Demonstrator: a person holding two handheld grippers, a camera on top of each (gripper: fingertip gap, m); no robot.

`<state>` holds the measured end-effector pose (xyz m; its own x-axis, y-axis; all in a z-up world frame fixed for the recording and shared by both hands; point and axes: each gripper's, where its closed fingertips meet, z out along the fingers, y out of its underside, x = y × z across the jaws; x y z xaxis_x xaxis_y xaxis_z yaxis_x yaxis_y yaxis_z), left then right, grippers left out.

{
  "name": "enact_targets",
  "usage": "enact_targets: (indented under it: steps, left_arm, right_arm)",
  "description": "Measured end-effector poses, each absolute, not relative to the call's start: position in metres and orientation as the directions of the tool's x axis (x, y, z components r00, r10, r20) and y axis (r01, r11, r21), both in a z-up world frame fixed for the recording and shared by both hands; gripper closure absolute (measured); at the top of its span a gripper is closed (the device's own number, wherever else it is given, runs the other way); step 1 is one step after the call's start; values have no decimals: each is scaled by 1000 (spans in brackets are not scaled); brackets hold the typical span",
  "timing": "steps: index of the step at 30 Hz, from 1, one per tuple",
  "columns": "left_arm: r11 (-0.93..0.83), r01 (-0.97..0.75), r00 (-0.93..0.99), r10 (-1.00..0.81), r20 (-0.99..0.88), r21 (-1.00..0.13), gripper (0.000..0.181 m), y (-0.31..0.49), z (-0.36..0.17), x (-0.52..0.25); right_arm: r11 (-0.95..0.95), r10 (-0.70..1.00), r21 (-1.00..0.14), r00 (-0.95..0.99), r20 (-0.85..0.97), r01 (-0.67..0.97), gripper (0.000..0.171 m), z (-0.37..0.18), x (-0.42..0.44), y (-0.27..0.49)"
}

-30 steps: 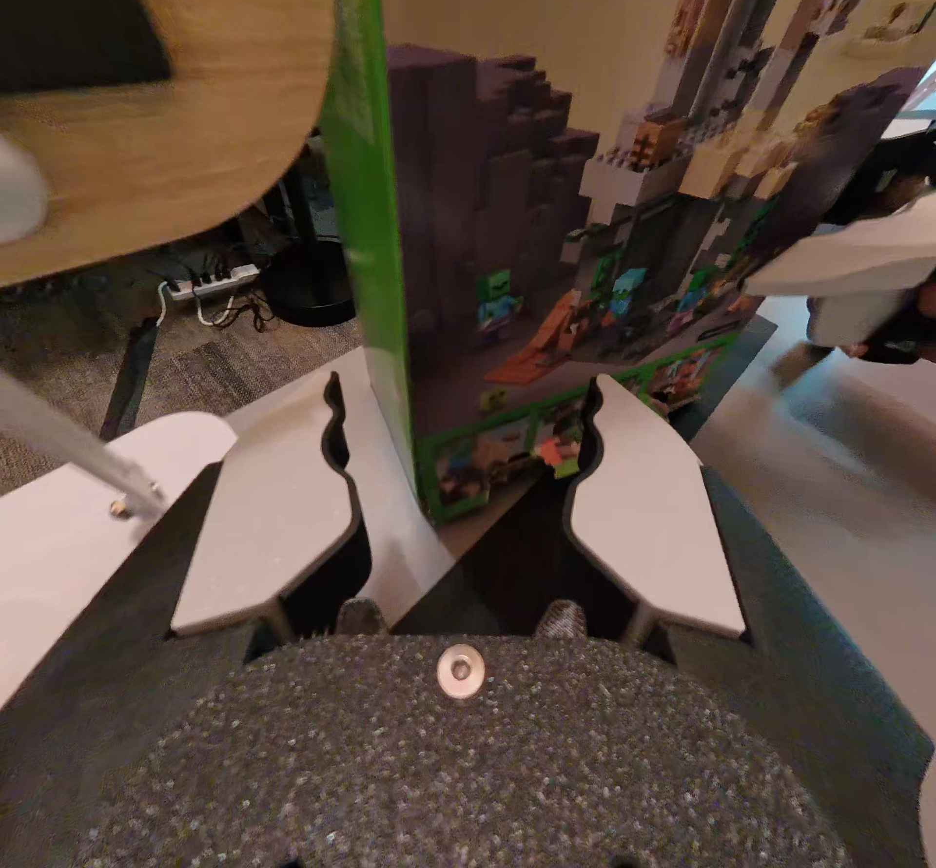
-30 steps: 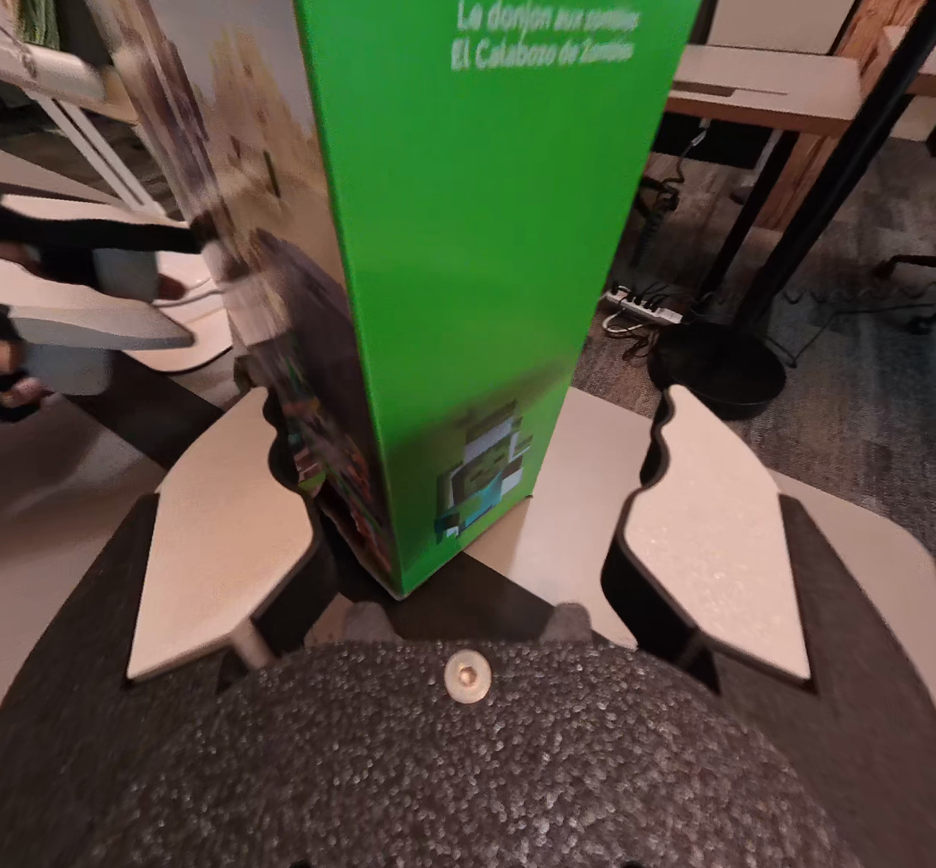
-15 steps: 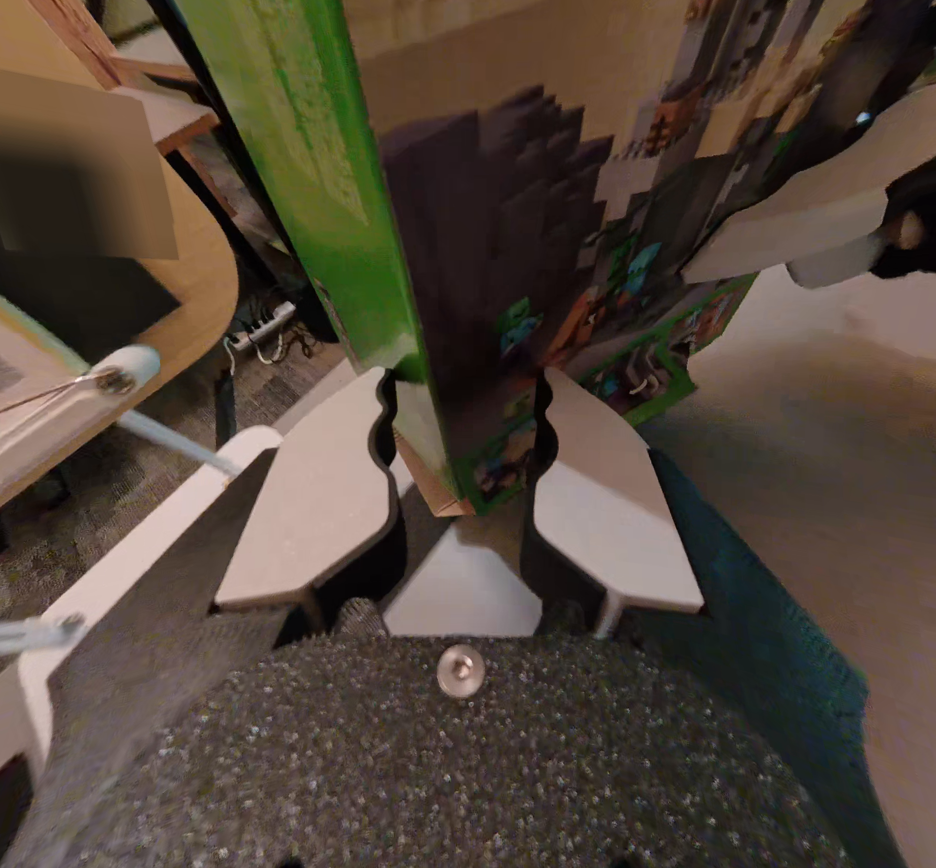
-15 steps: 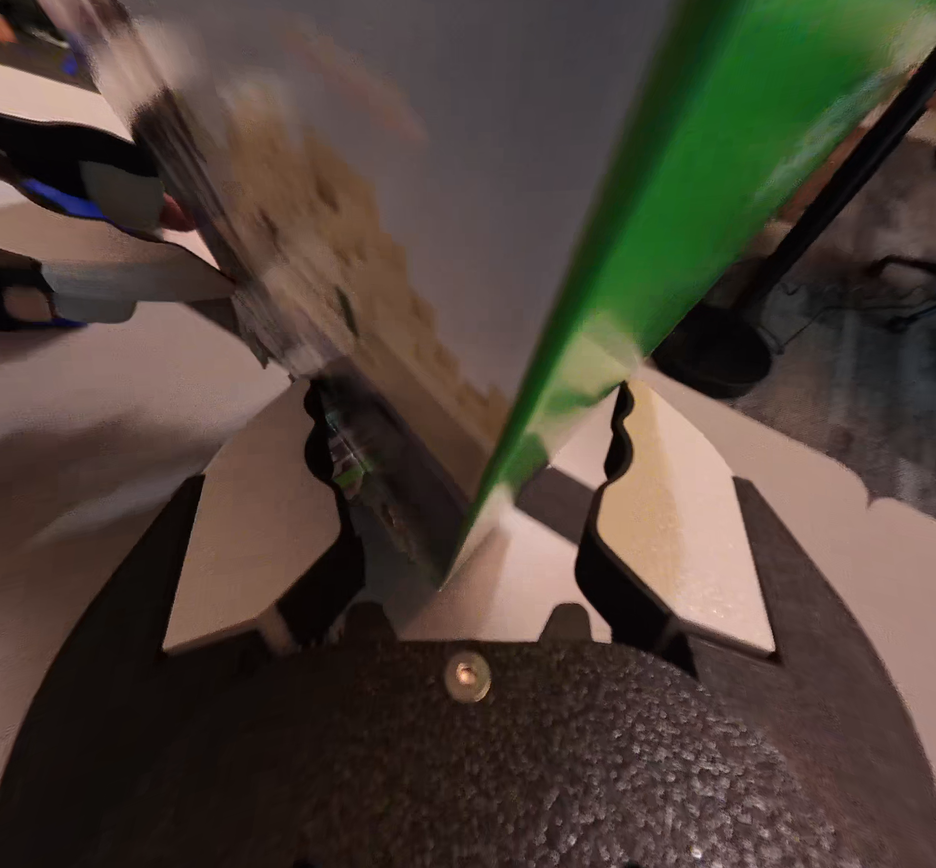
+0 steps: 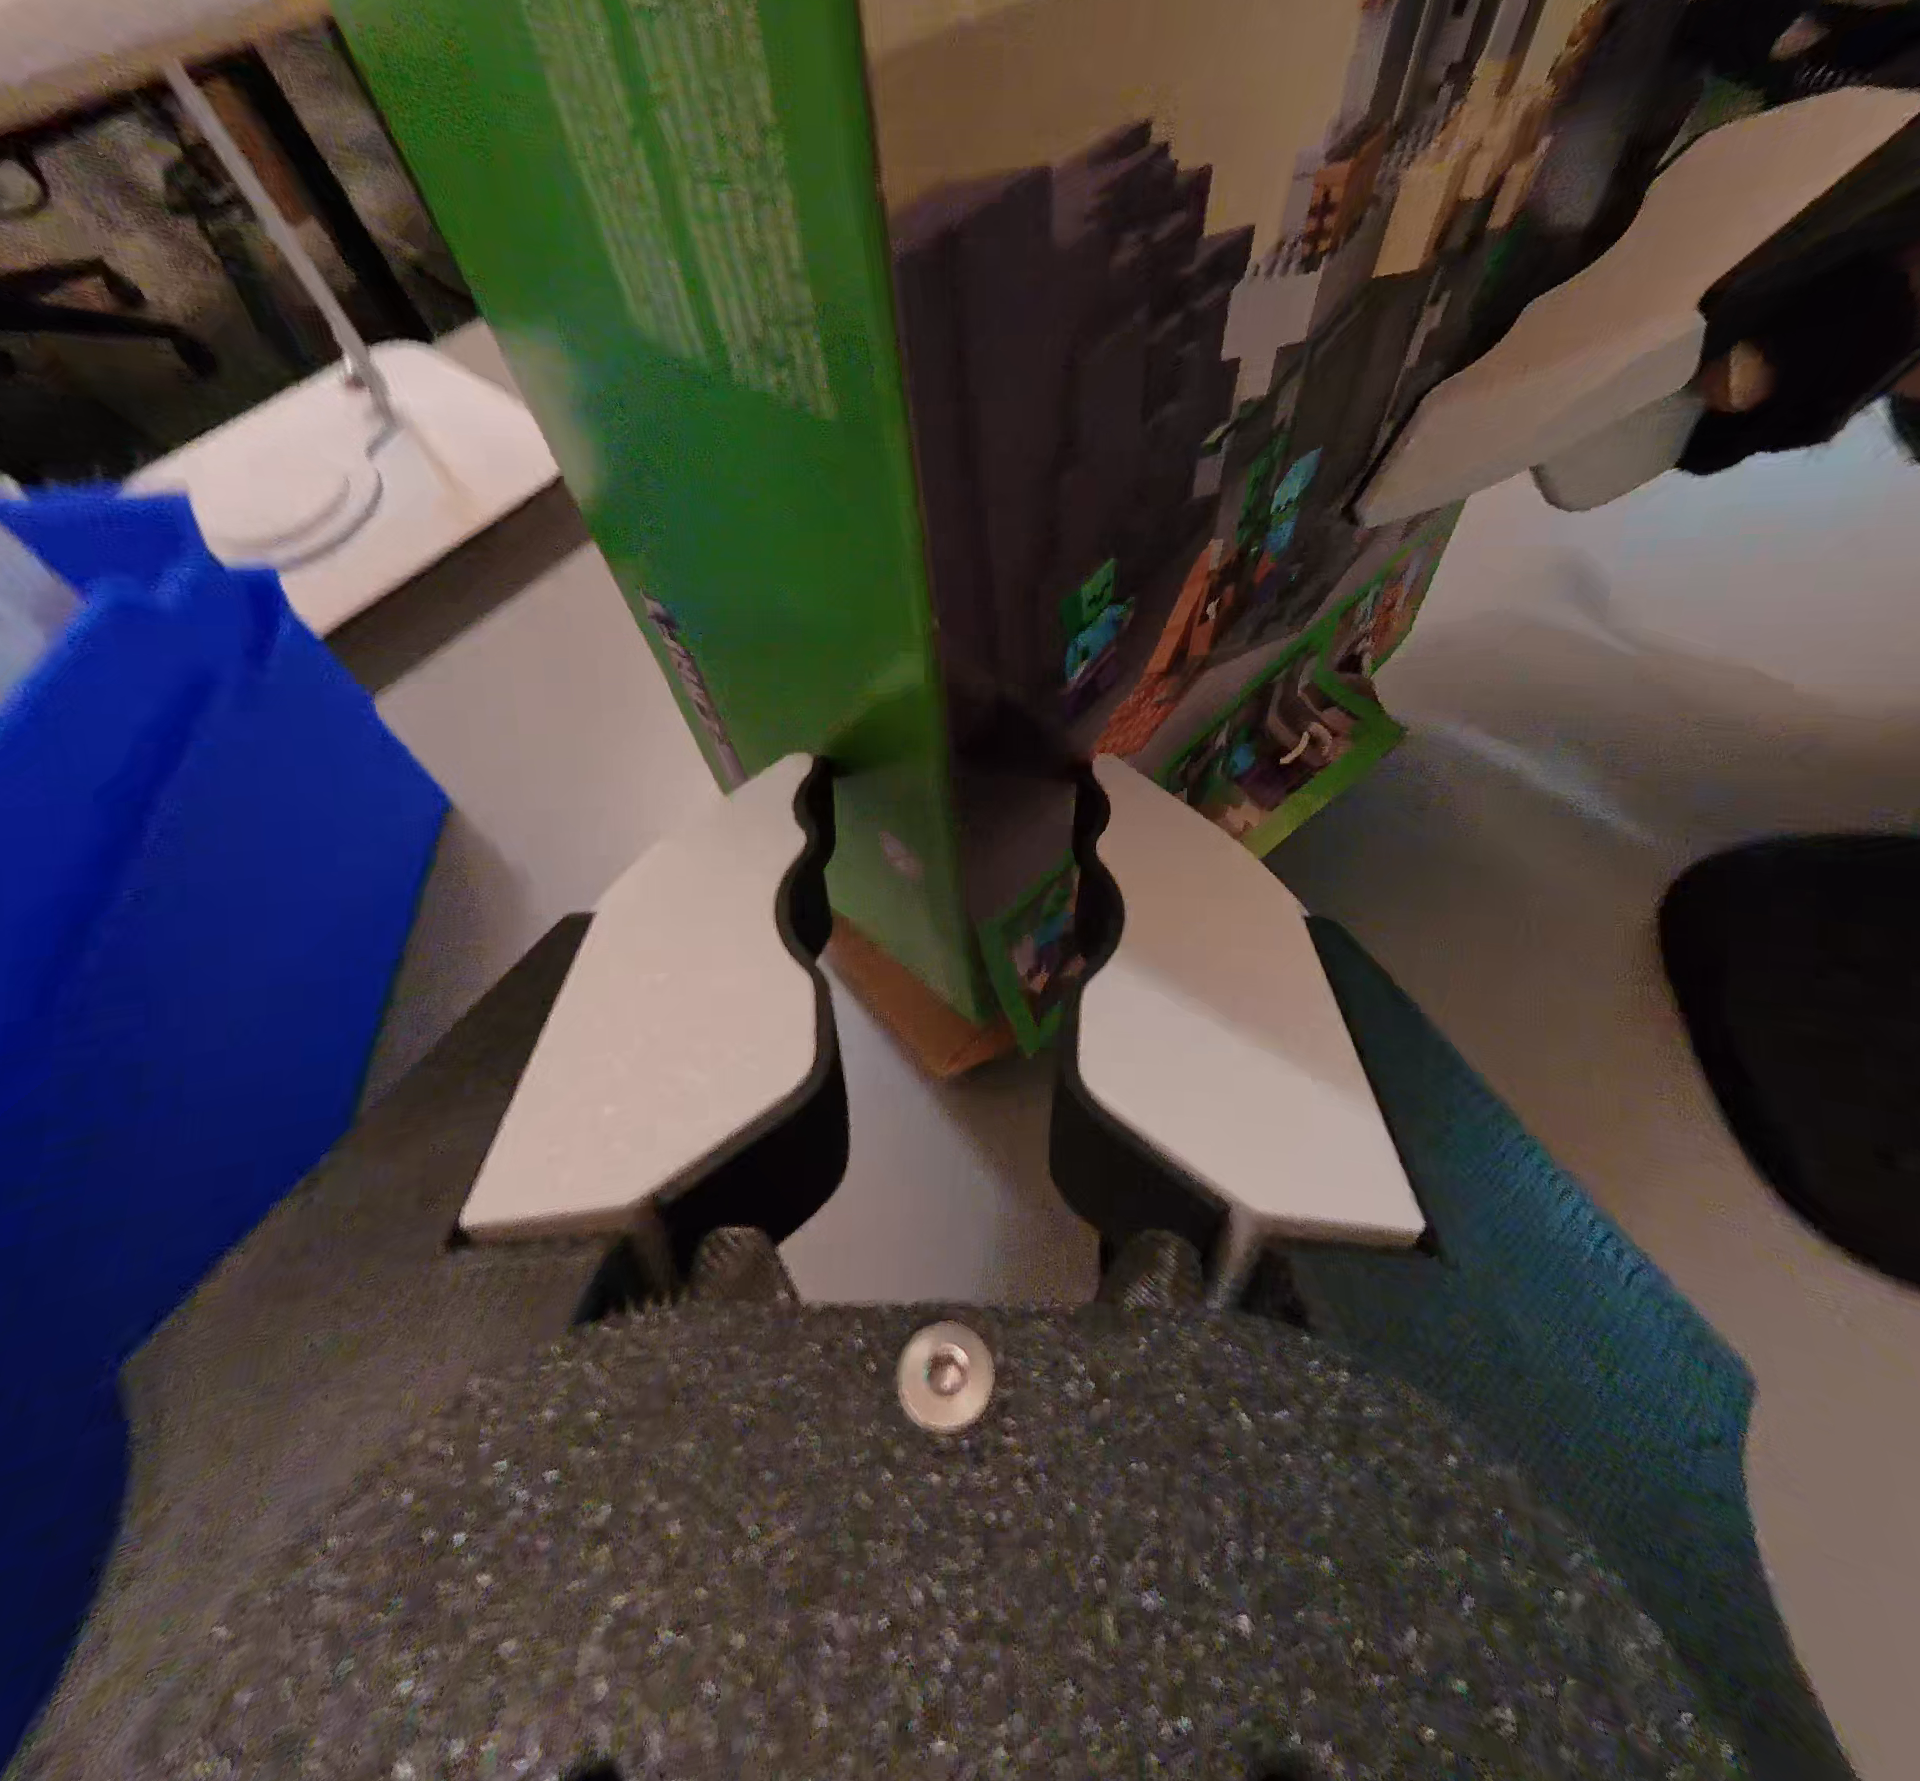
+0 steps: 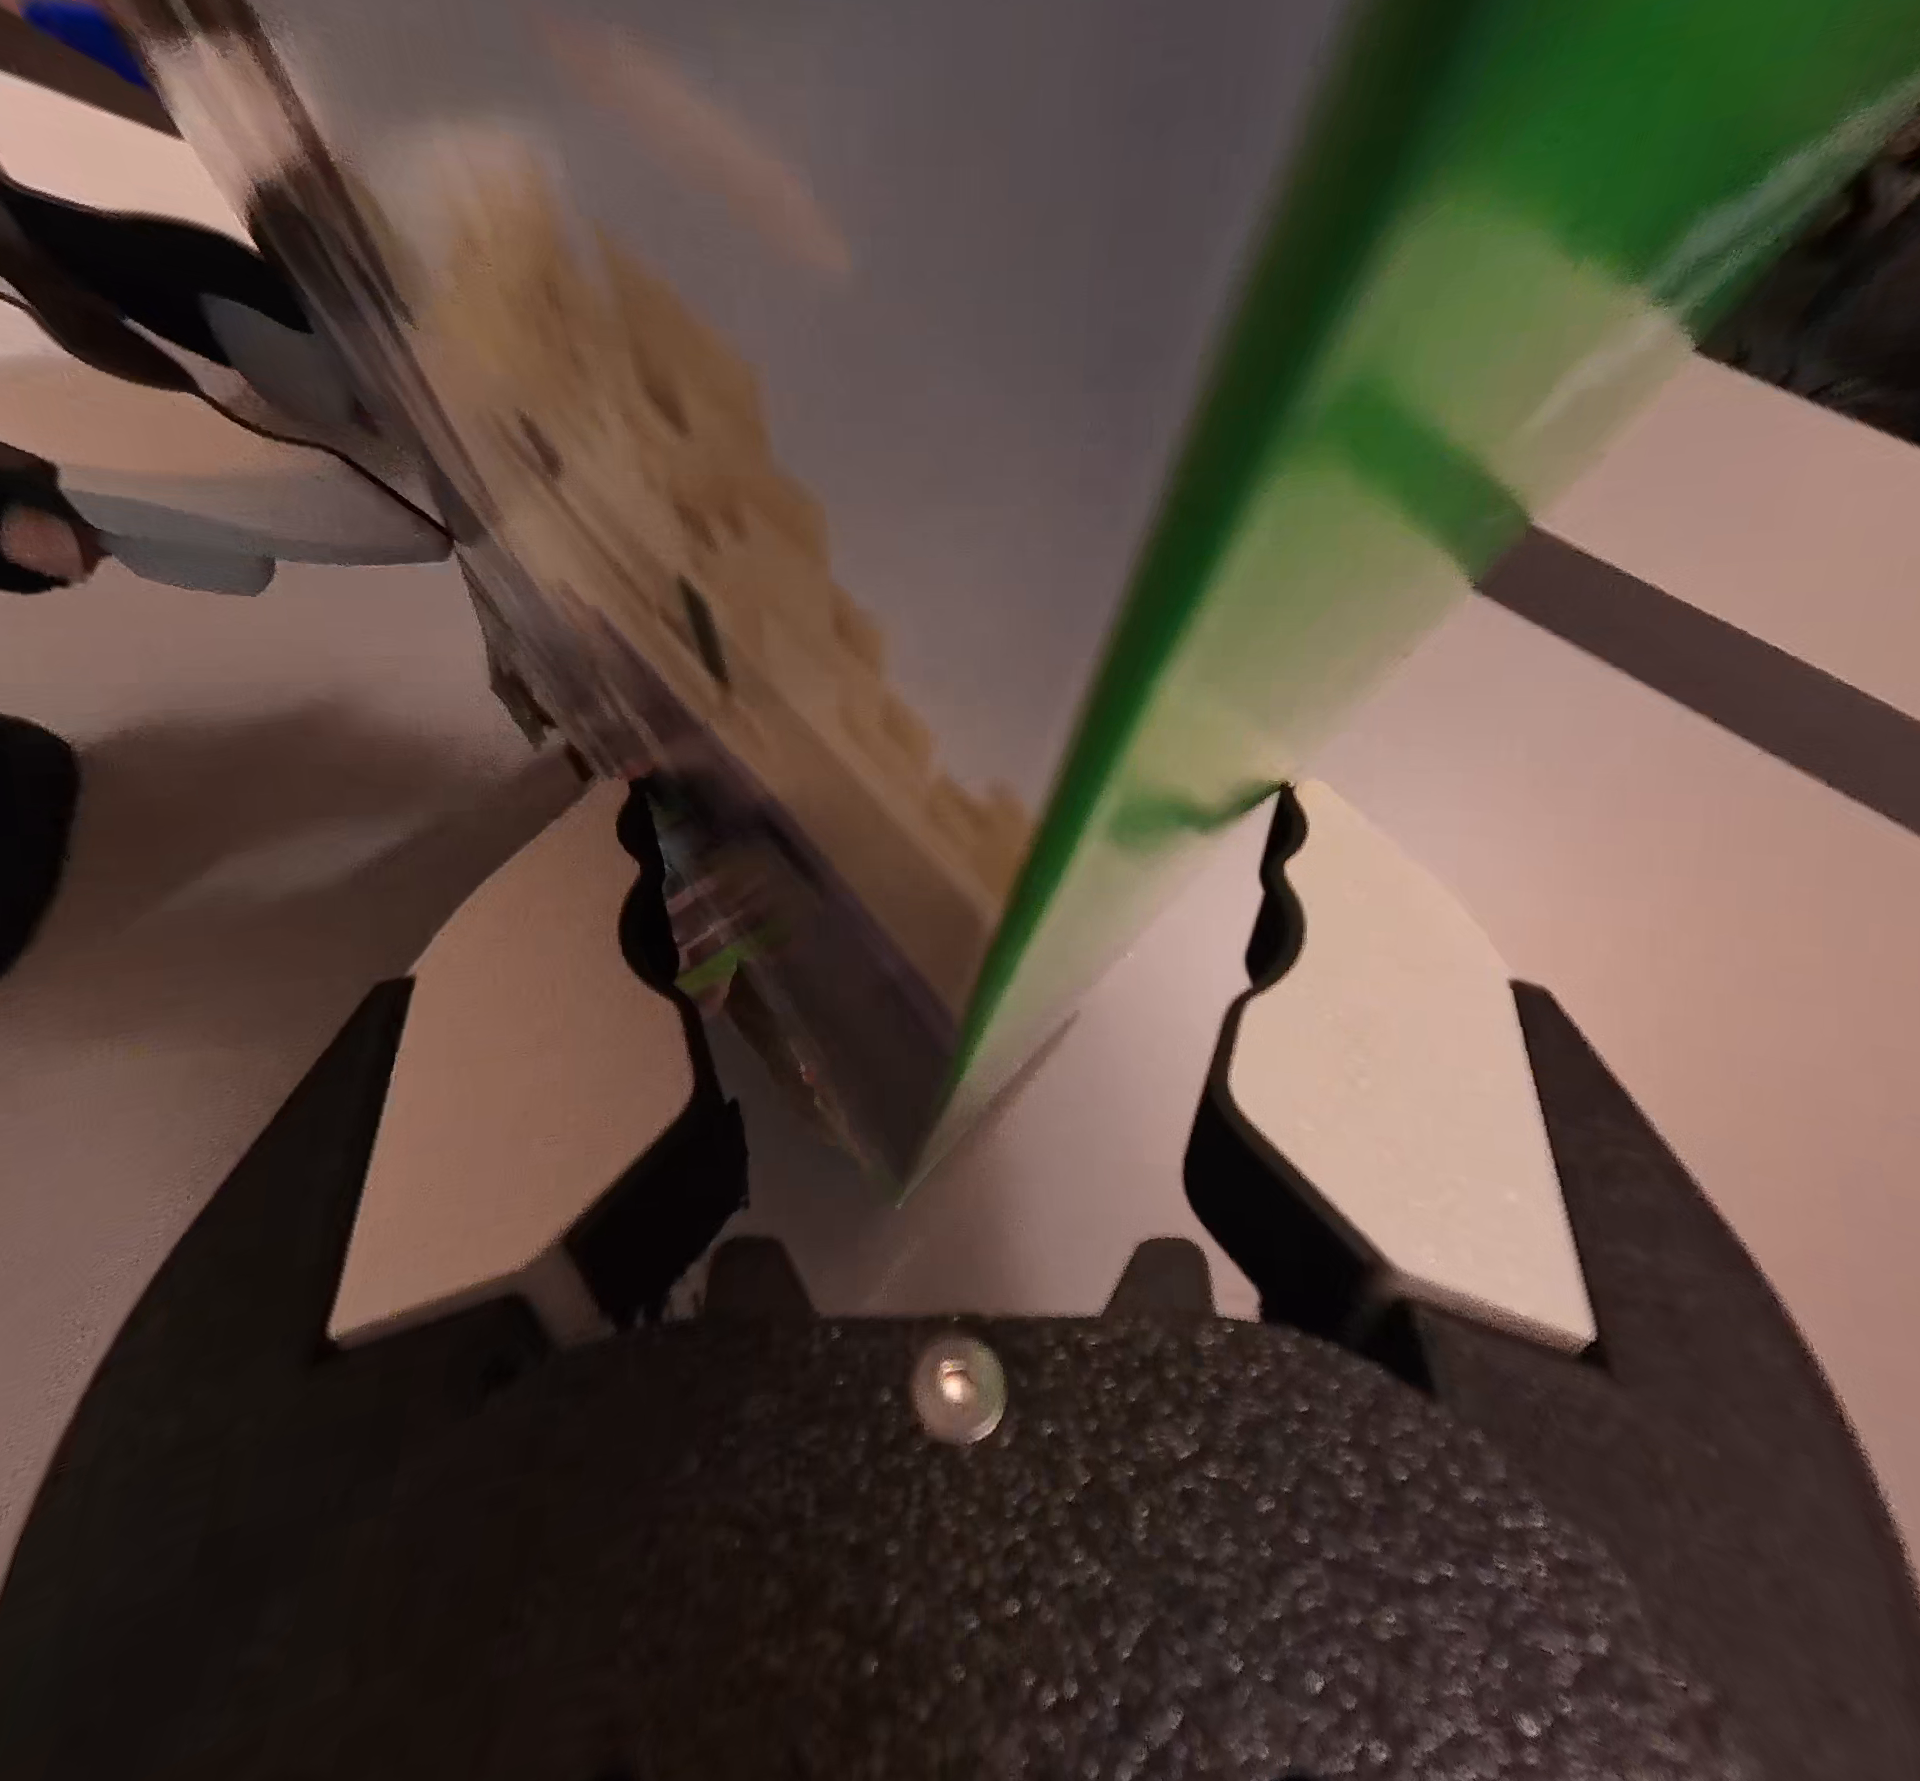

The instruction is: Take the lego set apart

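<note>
The lego set's box (image 5: 727, 277) has green sides and a printed front, and it is held tilted above the white table (image 5: 1558, 796). My left gripper (image 5: 951, 827) is shut on one lower corner, and the brown underside shows between its fingers. My right gripper (image 6: 956, 817) is shut on another corner of the box (image 6: 1351, 484), one finger on the printed face and the other on the green side. The right gripper also shows in the left wrist view (image 5: 1507, 401), clamped on the far edge. The left gripper shows at the left of the right wrist view (image 6: 260, 526). The box's contents are hidden.
A blue object (image 5: 156, 900) stands close on the left. Behind it is a white stand base with a metal rod (image 5: 312, 484). A black round object (image 5: 1818, 1056) lies on the table at the right. A dark strip (image 6: 1714, 651) crosses the table.
Both grippers have closed on the box's lower corners and raised and tilted it. The left view has swung, bringing the blue object and the black round object into sight.
</note>
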<state>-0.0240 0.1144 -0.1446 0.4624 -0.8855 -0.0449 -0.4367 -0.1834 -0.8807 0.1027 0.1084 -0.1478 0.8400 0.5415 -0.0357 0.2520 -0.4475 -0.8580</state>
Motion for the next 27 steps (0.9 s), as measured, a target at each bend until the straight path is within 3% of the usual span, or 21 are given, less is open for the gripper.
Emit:
enact_targets:
  steps: [3,11,15,27]
  left_arm:
    - [-245,-476,481,-876,-17,-844,129,114,-191,-40]
    - [-101,-387,424,-902,-80,-916,125,130,-182,-56]
    - [-82,-354,383,-922,-65,-931,120,129,-193,-61]
    - [-63,-487,381,-913,-147,-871,108,135,-231,-57]
  right_arm:
    - [-407,552,-855,832,49,321,60,-181,85,112]
    - [-330,554,-915,833,11,231,67,-182,83,111]
    - [-332,520,-902,851,70,277,70,-200,102,100]
    - [-347,431,-856,876,217,383,67,-222,94,100]
